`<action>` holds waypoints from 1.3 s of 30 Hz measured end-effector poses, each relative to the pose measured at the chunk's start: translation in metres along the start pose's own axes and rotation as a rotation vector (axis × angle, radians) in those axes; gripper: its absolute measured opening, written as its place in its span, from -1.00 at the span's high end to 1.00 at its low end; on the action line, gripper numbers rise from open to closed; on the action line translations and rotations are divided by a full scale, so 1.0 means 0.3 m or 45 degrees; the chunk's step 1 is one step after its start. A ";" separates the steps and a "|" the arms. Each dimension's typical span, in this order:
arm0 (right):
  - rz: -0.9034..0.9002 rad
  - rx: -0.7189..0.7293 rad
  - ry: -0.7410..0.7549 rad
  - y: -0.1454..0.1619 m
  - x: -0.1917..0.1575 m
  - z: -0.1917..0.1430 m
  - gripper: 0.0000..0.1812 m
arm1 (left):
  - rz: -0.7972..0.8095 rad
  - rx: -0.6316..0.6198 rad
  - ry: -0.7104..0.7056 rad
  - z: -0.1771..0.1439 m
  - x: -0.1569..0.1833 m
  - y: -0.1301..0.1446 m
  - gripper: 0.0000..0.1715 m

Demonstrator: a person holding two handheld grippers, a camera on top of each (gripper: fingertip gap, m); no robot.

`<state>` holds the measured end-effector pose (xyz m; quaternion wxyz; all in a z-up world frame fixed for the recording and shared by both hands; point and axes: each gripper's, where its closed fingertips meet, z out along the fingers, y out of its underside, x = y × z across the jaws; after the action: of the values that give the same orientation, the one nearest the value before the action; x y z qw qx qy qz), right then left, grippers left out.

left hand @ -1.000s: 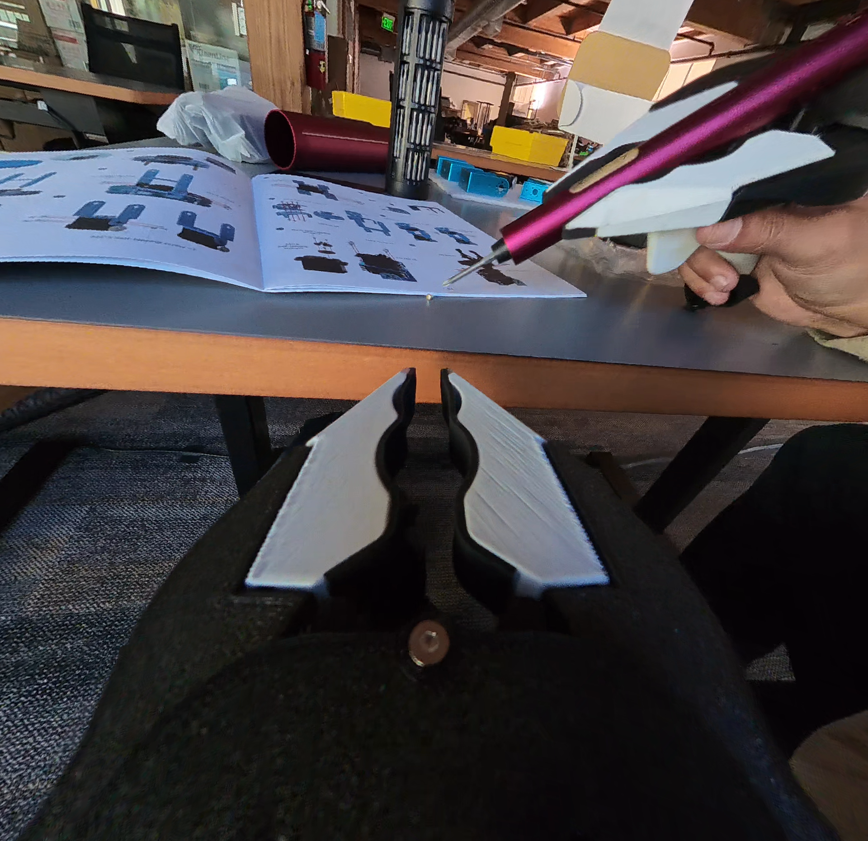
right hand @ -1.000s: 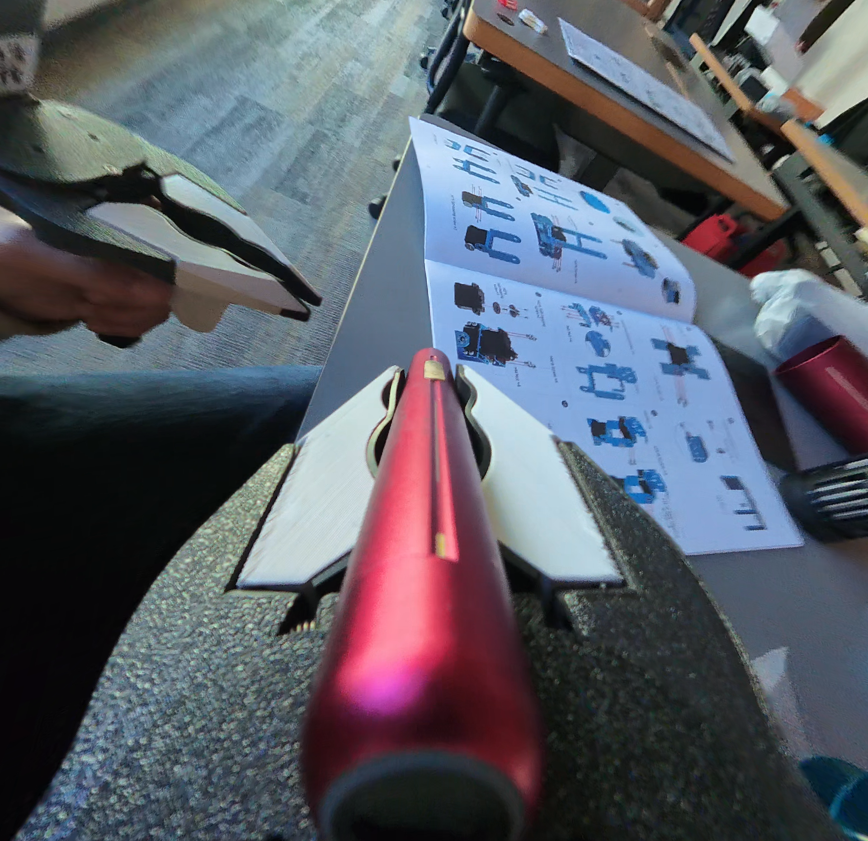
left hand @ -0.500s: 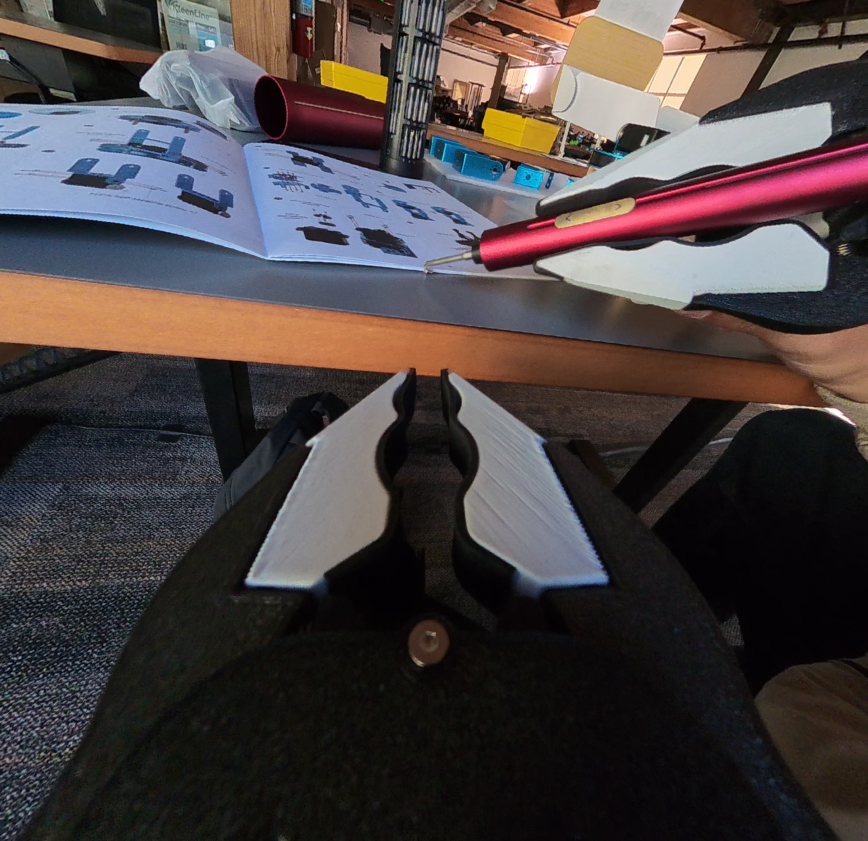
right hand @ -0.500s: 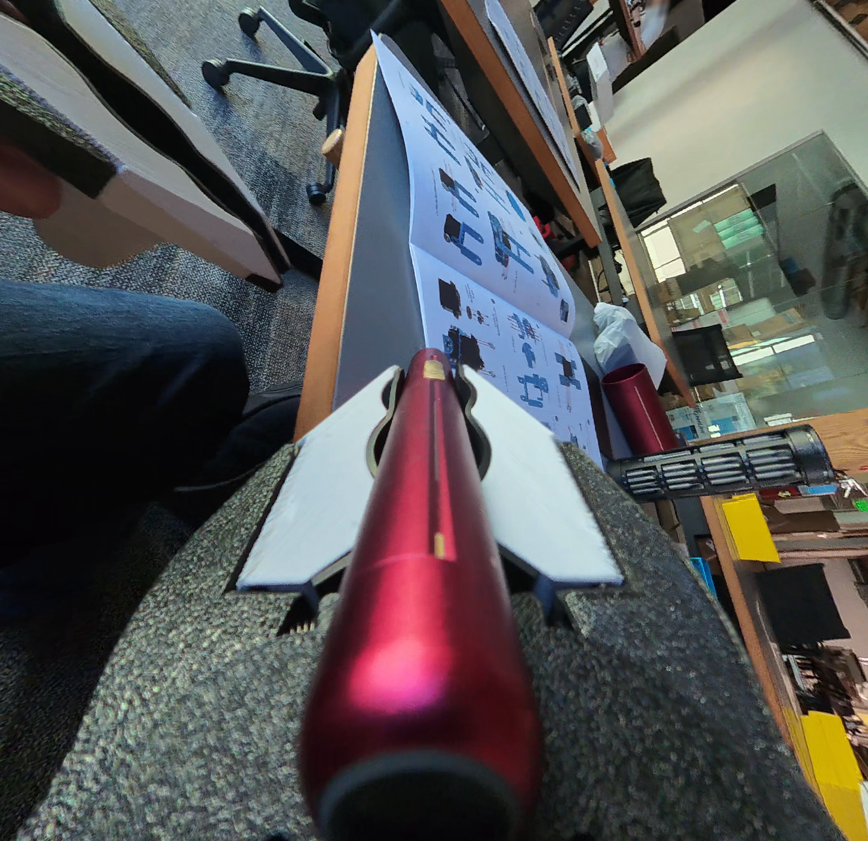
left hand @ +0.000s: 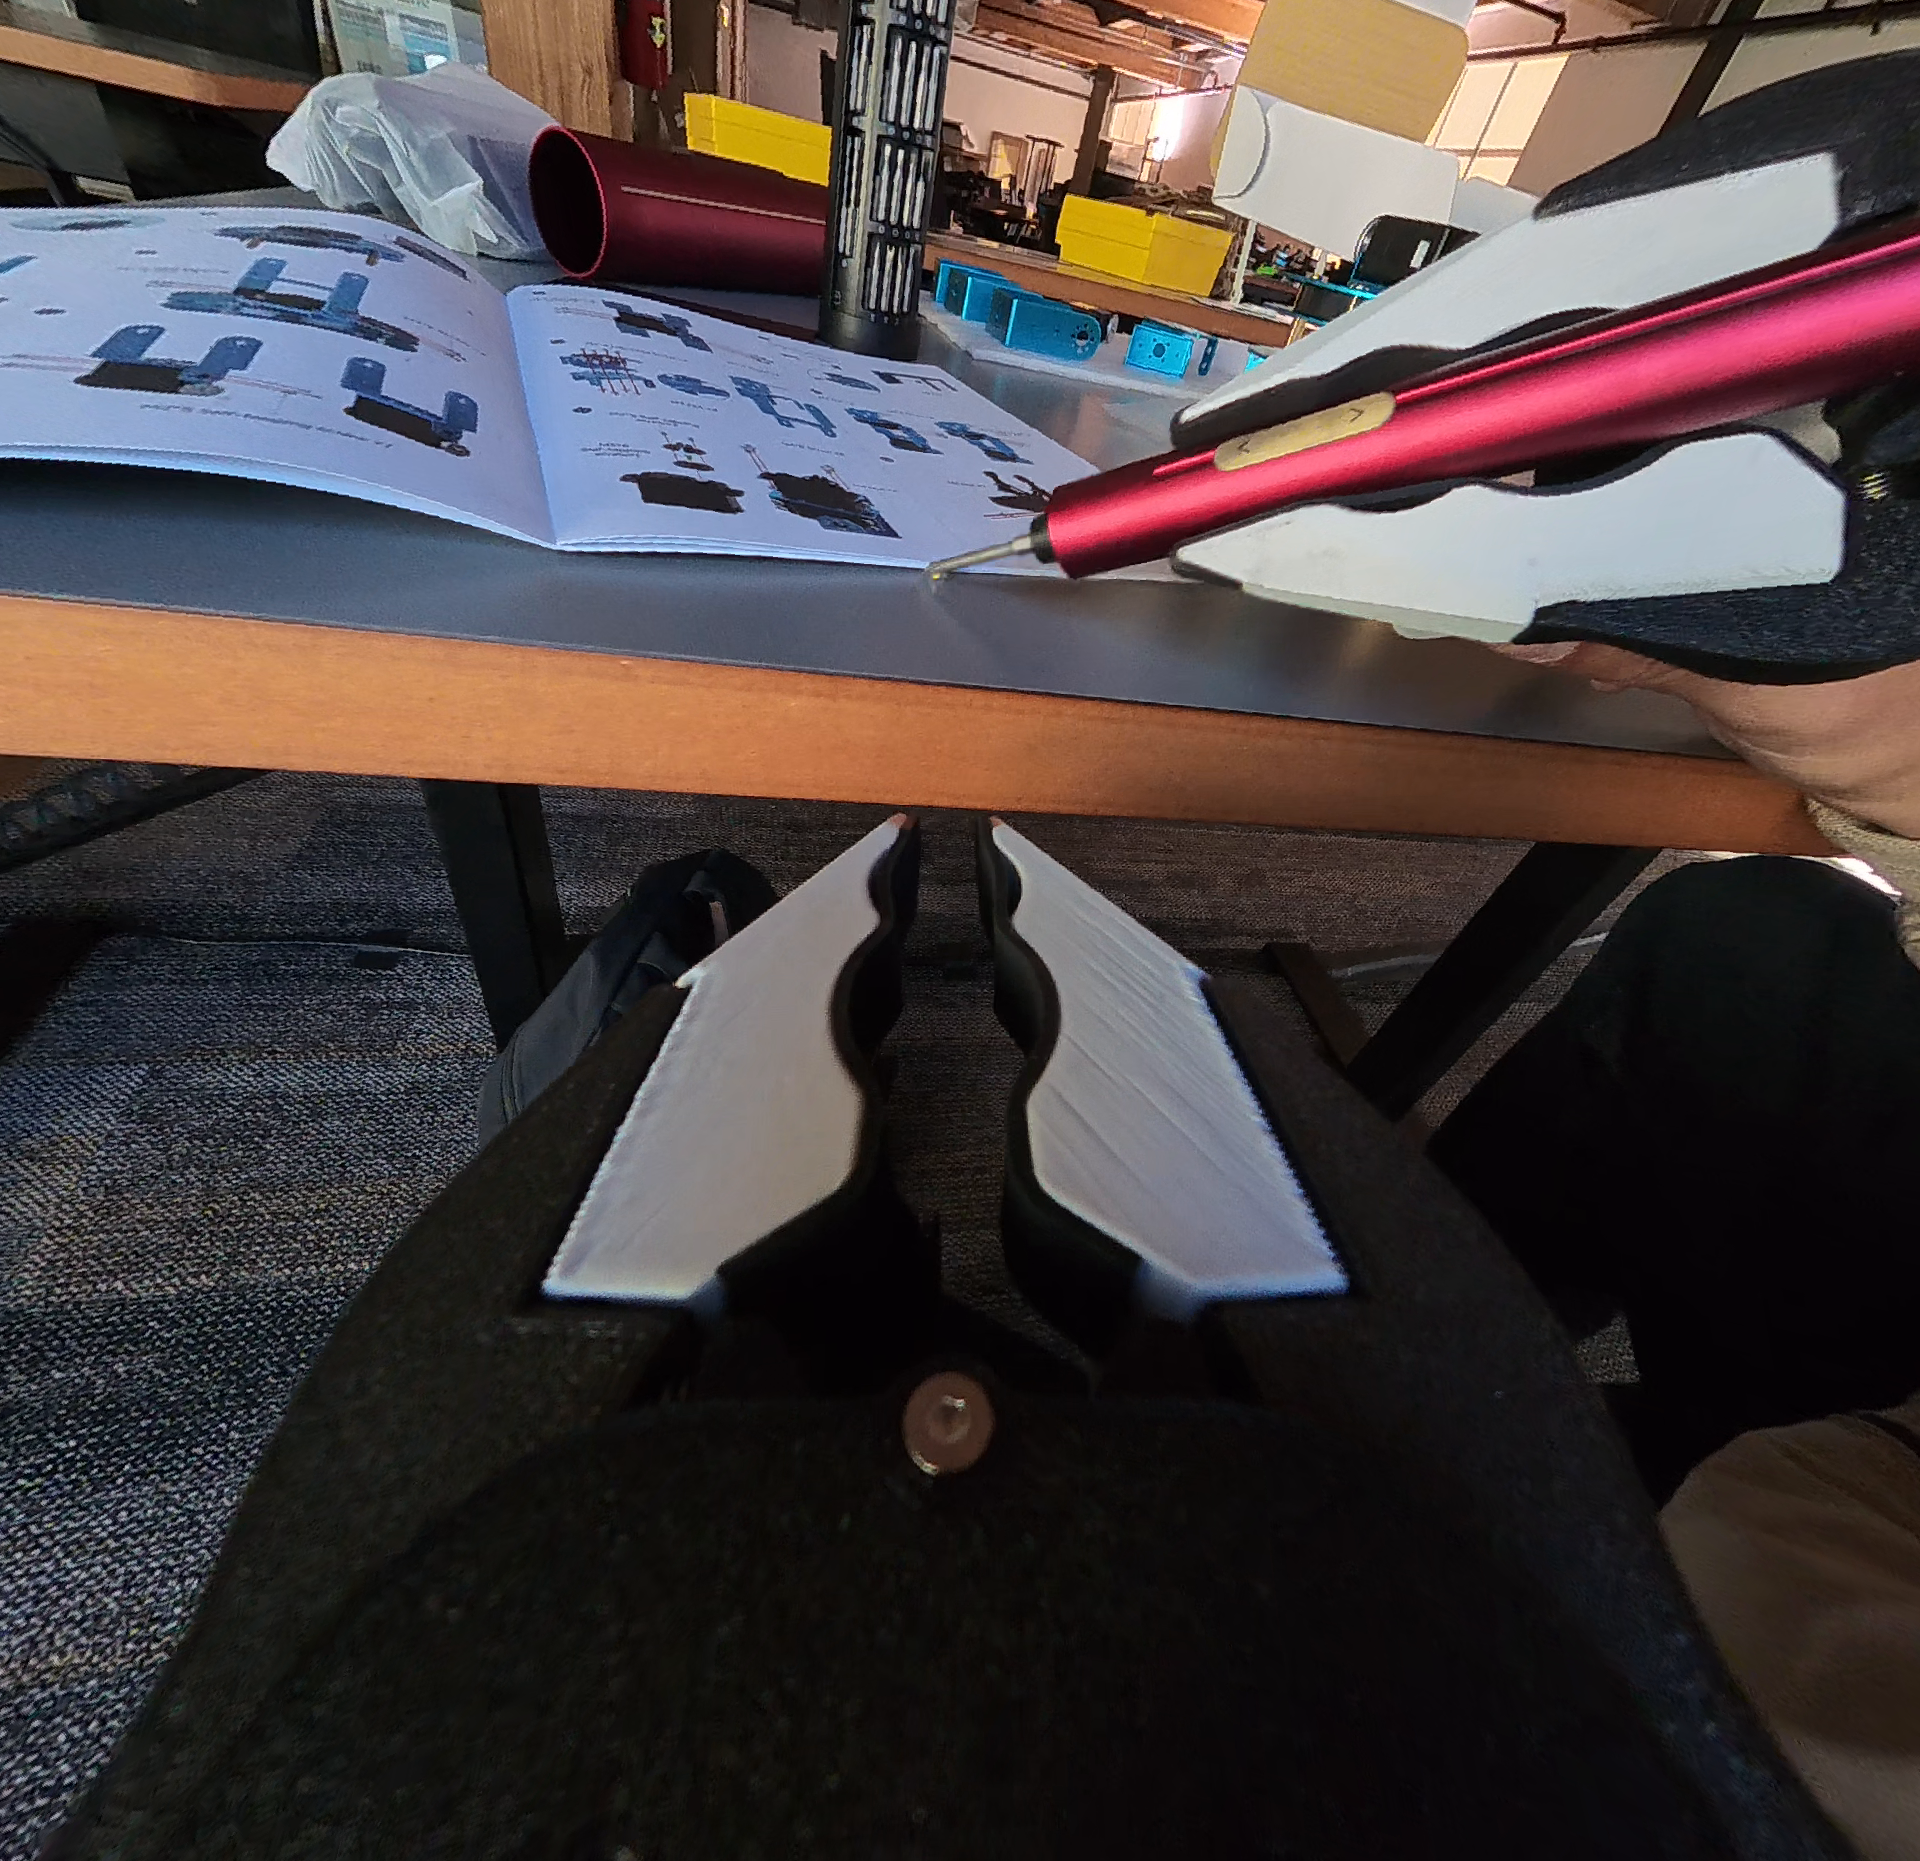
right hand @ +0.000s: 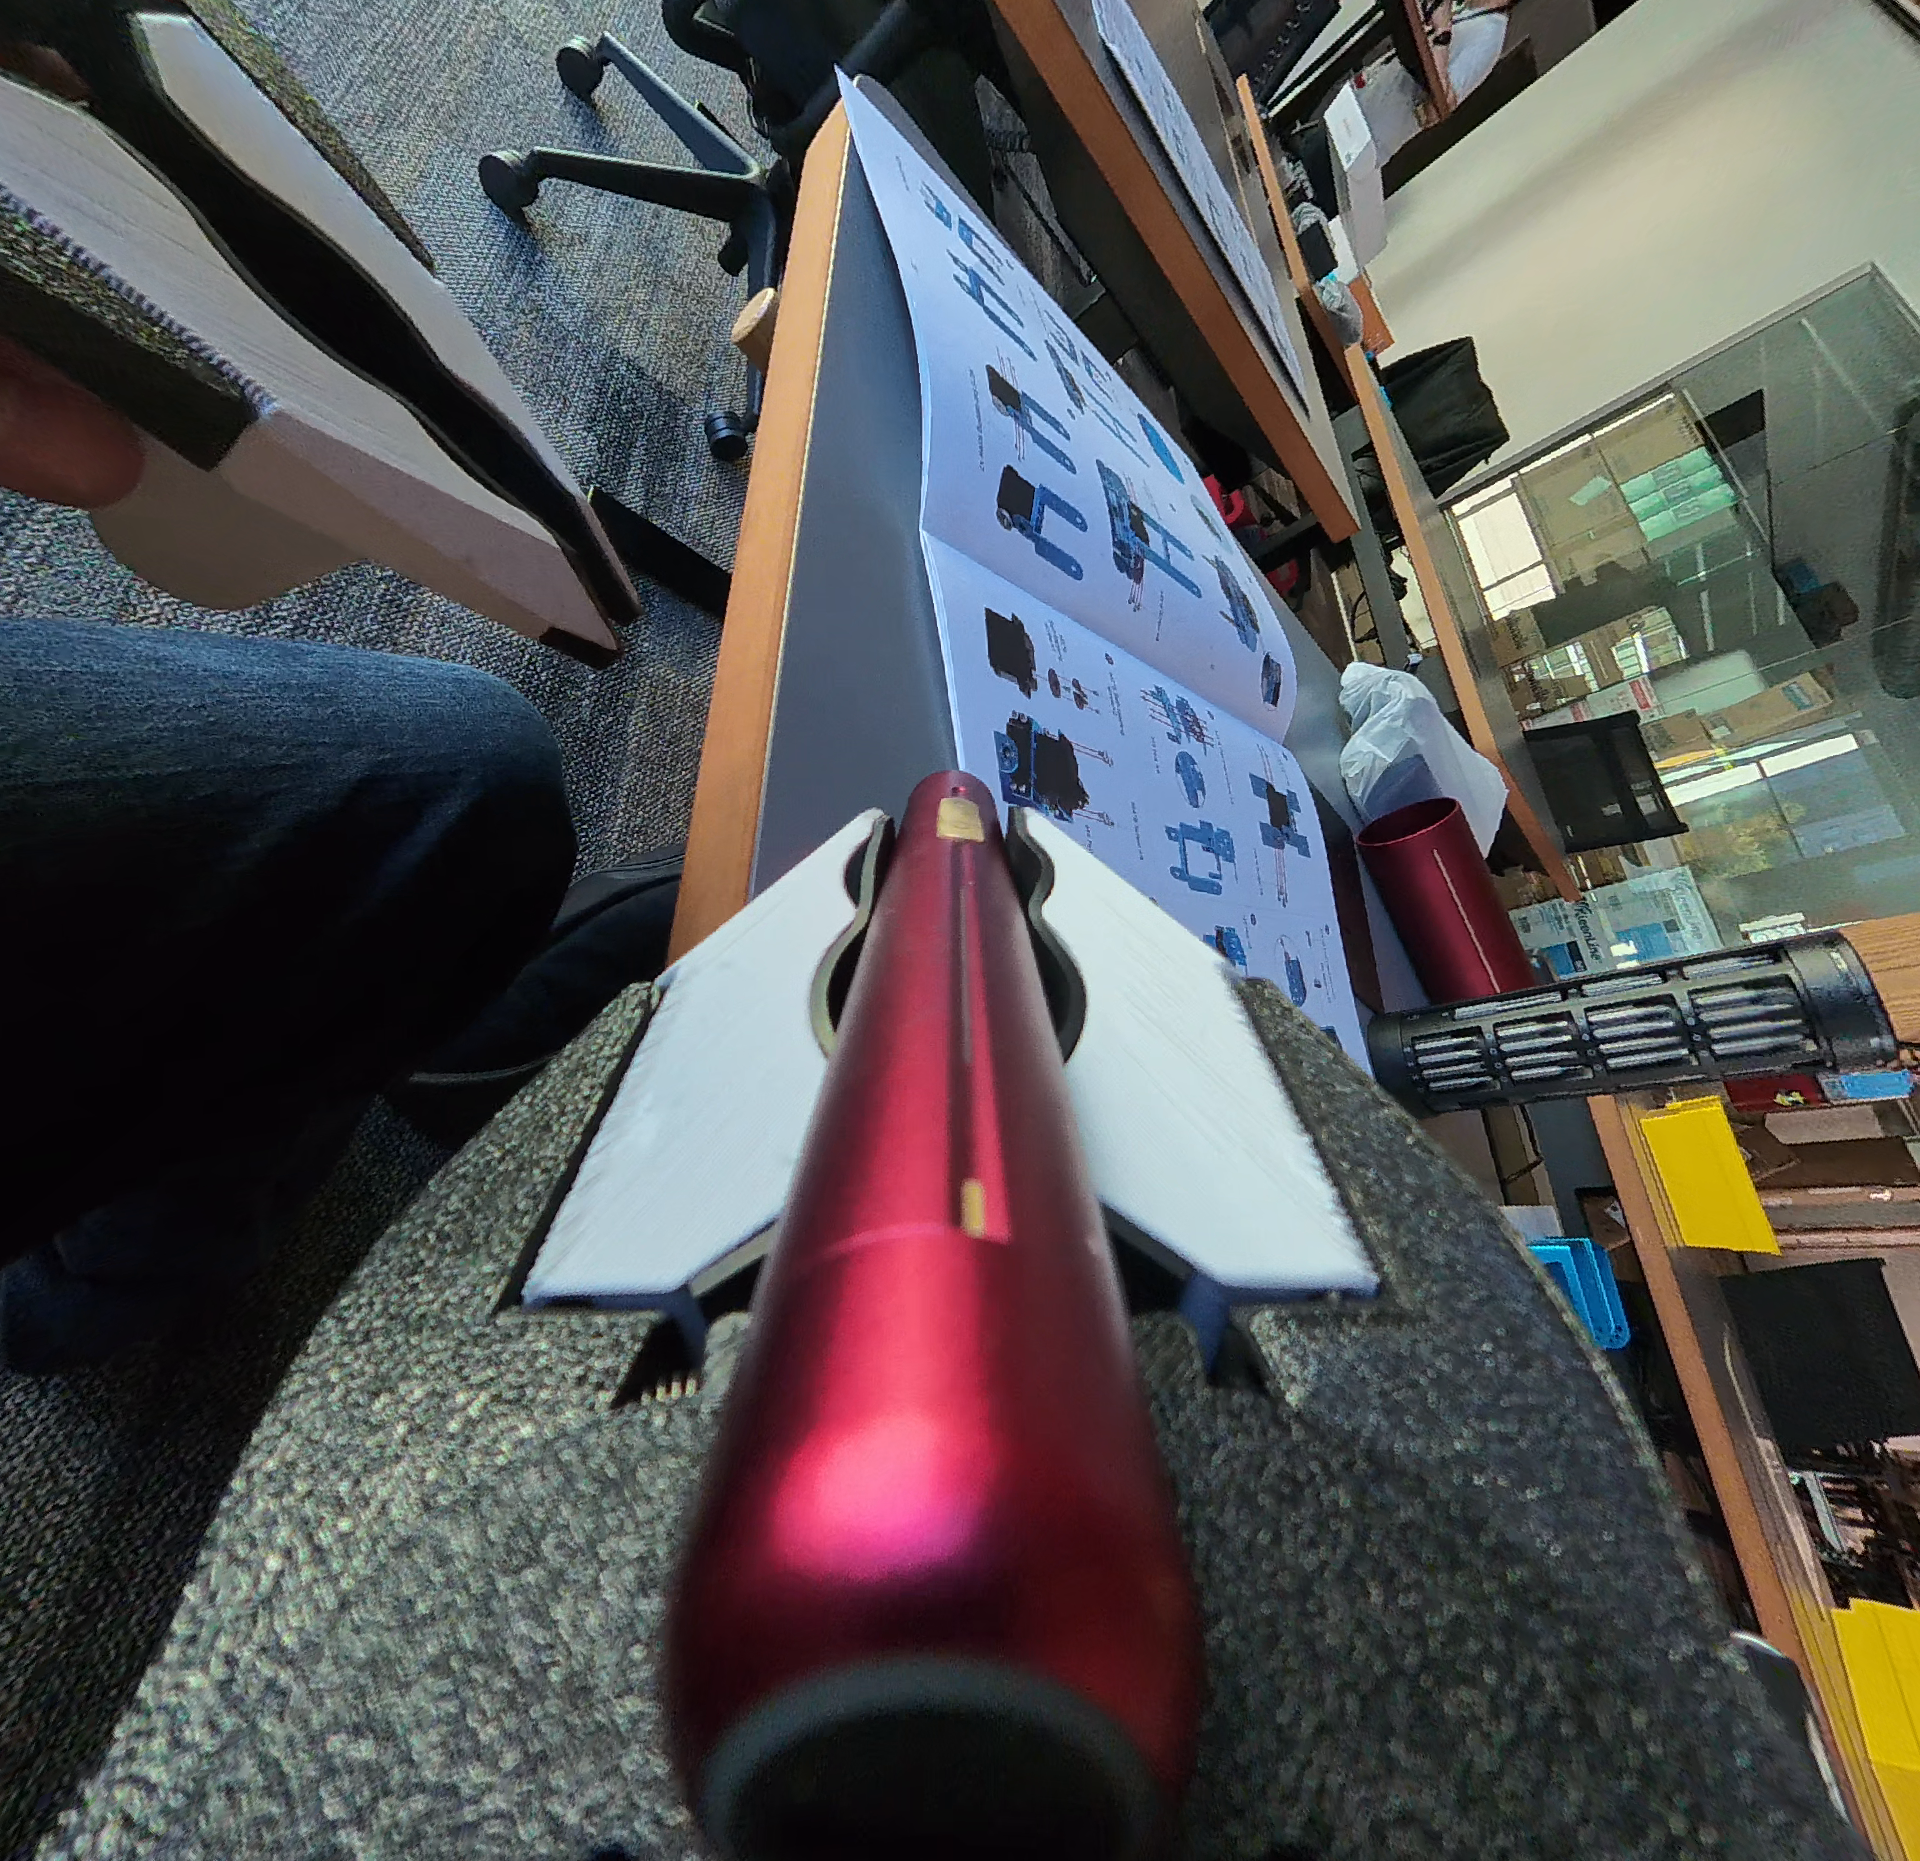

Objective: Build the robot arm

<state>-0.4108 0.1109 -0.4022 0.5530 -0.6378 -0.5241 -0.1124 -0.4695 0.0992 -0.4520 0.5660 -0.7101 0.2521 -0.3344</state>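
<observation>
My right gripper [right hand: 951,824] is shut on a magenta pen-shaped screwdriver [right hand: 935,1188], which runs forward between the fingers. In the left wrist view the right gripper [left hand: 1184,492] holds the screwdriver [left hand: 1455,429] low over the grey table [left hand: 727,731]. Its thin bit touches the tabletop at the near right corner of an open instruction booklet [left hand: 312,357]. My left gripper [left hand: 948,824] is empty, its jaws a narrow gap apart. It hangs below the table's wooden front edge. It also shows in the right wrist view [right hand: 613,632], left of the table.
Behind the booklet [right hand: 1091,616] lie a red tube [left hand: 675,222], a black slotted bit holder [left hand: 888,138] and a white plastic bag [left hand: 395,149]. Blue metal brackets [left hand: 1039,315] sit farther back. A dark bag [left hand: 623,980] and table legs stand under the table; a person's leg [right hand: 208,876] is close. About 8 cm separates my left fingertips from my right.
The right gripper has dropped and levelled the screwdriver, bringing its bit from over the page to the tabletop by the booklet's corner. The left gripper has stayed below the table edge, same narrow gap.
</observation>
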 end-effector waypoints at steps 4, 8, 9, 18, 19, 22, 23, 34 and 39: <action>0.035 0.008 -0.010 0.003 -0.002 -0.023 0.77 | 0.009 0.006 0.003 0.001 0.004 -0.003 0.90; 0.162 0.015 -0.072 0.011 -0.015 -0.058 0.77 | 0.012 0.010 0.007 0.002 0.007 -0.005 0.90; 0.184 0.009 -0.076 0.016 -0.013 -0.069 0.77 | 0.014 0.012 0.009 0.002 0.009 -0.006 0.90; 0.351 -0.050 -0.080 0.057 0.036 -0.172 0.77 | 0.033 0.007 0.024 0.013 0.026 -0.005 0.90; 0.370 -0.052 -0.090 0.056 0.037 -0.183 0.77 | 0.037 0.009 0.028 0.015 0.030 -0.006 0.90; 0.481 -0.028 -0.141 0.036 0.041 -0.210 0.77 | 0.055 0.038 0.067 0.014 0.056 -0.020 0.90; 0.536 -0.011 -0.168 0.025 0.041 -0.218 0.77 | 0.064 0.058 0.088 0.012 0.071 -0.030 0.87; 1.111 0.352 -0.608 -0.151 -0.018 -0.283 0.76 | 0.113 0.238 0.214 -0.028 0.158 -0.112 0.70; 1.139 0.350 -0.635 -0.149 -0.023 -0.286 0.76 | 0.167 0.249 0.207 -0.037 0.168 -0.114 0.70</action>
<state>-0.4116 0.0293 -0.3498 0.4841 -0.7281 -0.3264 0.3593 -0.4460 0.0630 -0.4076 0.6310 -0.6040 0.3092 -0.3760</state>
